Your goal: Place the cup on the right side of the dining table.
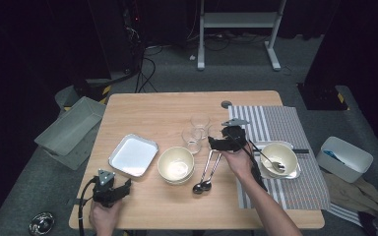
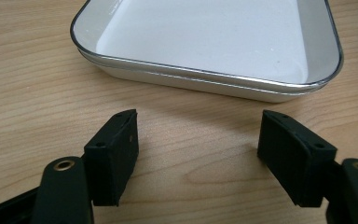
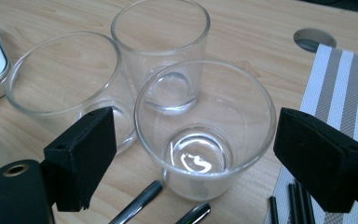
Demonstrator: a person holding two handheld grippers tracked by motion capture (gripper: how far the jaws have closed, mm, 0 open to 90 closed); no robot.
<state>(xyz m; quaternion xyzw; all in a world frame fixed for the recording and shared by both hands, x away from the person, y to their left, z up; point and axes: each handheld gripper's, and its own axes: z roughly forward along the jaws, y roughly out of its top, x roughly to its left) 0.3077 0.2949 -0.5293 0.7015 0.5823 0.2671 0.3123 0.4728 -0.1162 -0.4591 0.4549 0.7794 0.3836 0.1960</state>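
Right gripper [image 3: 191, 163] jaws spread wide, nearest glass [image 3: 204, 128] standing between them, not pinched. Two more glasses just beyond it. Left gripper [image 2: 198, 156] spread, idle, tray [image 2: 205, 77] just ahead. Bowl [image 1: 278, 158] already on mat [image 1: 305, 128]; glass grasp and placing apparently remain.

Dim room around a lit wooden table [image 1: 142, 105]

Grey floor [image 1: 236, 73] is lying in shadow; a white metal frame [image 1: 238, 22] is standing behind, cables [image 1: 147, 64] are trailing at left, and a grey bin [image 1: 69, 127] is leaning beside the table.
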